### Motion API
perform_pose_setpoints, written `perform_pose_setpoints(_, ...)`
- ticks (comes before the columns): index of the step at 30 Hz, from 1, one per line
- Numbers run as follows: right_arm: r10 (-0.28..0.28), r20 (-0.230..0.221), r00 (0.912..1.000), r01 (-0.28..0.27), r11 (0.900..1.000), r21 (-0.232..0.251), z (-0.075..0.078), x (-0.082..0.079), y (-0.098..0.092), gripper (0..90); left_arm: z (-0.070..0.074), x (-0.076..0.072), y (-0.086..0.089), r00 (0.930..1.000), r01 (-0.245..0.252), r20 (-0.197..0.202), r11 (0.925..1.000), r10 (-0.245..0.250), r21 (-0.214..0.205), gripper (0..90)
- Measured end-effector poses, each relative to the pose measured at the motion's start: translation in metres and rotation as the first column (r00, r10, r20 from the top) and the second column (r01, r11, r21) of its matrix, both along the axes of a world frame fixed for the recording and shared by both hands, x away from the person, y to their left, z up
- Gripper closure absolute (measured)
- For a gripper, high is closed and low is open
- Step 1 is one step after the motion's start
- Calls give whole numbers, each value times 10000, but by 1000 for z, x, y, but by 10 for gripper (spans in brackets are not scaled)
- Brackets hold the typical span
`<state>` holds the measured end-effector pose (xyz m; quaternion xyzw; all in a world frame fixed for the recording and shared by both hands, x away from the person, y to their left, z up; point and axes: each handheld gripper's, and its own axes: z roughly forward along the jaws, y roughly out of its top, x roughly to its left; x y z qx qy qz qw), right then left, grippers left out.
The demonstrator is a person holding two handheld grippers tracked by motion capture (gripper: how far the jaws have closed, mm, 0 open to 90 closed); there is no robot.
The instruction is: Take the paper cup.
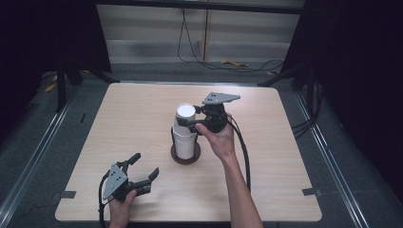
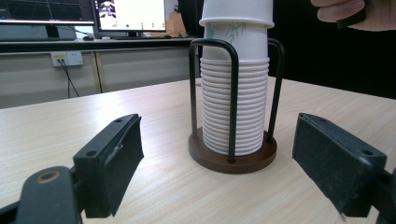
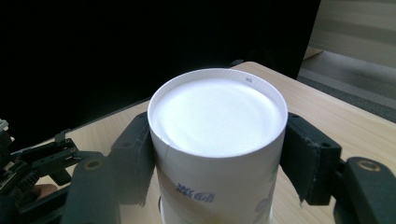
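Note:
A stack of white paper cups (image 1: pixel 185 140) stands upside down in a holder with a round brown base (image 1: pixel 185 156) and black wire hoops (image 2: pixel 232 93). The top cup (image 3: pixel 217 116) sits raised above the stack (image 2: pixel 236 107), bottom up. My right gripper (image 1: pixel 184 121) reaches in from the right, and its pads (image 3: pixel 306 154) press both sides of that top cup; it is shut on it (image 3: pixel 217 158). My left gripper (image 1: pixel 146 165) rests low near the table's front left, open and empty. Its jaws frame the holder base (image 2: pixel 232 158) from a distance.
The light wooden table (image 1: pixel 285 156) is bare around the holder. Cables lie on the floor beyond the far edge (image 1: pixel 228 61). Dark curtains flank both sides. Monitors (image 2: pixel 130 14) stand behind the table in the left gripper view.

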<state>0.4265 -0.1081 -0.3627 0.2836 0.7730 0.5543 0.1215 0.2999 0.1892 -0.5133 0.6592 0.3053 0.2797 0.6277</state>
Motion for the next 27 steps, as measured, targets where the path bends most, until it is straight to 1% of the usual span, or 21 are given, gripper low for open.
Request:
perform_pose_setpoints(5, 2, 170, 9999, -6, 9998, 213, 8, -2, -1, 335, 0, 0, 0, 10000, -4, -1, 10000, 4, -13, 158)
perform_pose_setpoints(8, -43, 261, 9997, 39, 9999, 143, 10, -2, 0, 335, 0, 0, 0, 10000, 0, 11, 10000, 0, -12, 158)
perform_pose_setpoints(12, -124, 352, 9993, 114, 9995, 288, 11, -3, -1, 336, 0, 0, 0, 10000, -20, -4, 10000, 20, -20, 158)
perform_pose_setpoints(13, -141, 394, 9991, 122, 9988, 470, 12, -4, -2, 337, 0, 0, -1, 10000, 15, -45, 10000, -16, -74, 158)
perform_pose_setpoints(14, -141, 394, 9991, 122, 9988, 470, 12, -4, -2, 337, 0, 0, -1, 10000, 15, -45, 10000, -16, -74, 158)
perform_pose_setpoints(16, -217, 400, 9990, 185, 9968, 774, 13, -4, -4, 337, 0, 0, 0, 10000, 11, -45, 10000, -11, -58, 158)
perform_pose_setpoints(20, -270, 478, 9985, 228, 9961, 851, 14, -4, -4, 337, 0, 0, 0, 10000, 14, 2, 10000, -14, -7, 158)
perform_pose_setpoints(21, -289, 524, 9982, 243, 9960, 860, 15, -5, -6, 337, 0, 0, 0, 10000, 46, -42, 10000, -47, -88, 158)
perform_pose_setpoints(23, -287, 622, 9977, 229, 9955, 921, 16, -5, -7, 337, 0, 0, 0, 10000, 47, -39, 9999, -48, -97, 158)
perform_pose_setpoints(25, -318, 620, 9976, 260, 9955, 912, 17, -6, -7, 337, 0, 0, 0, 10000, 12, 5, 10000, -12, -19, 158)
perform_pose_setpoints(27, -324, 697, 9970, 248, 9939, 1076, 19, -7, -9, 337, 0, 0, 0, 10000, 29, 9, 10000, -29, -5, 158)
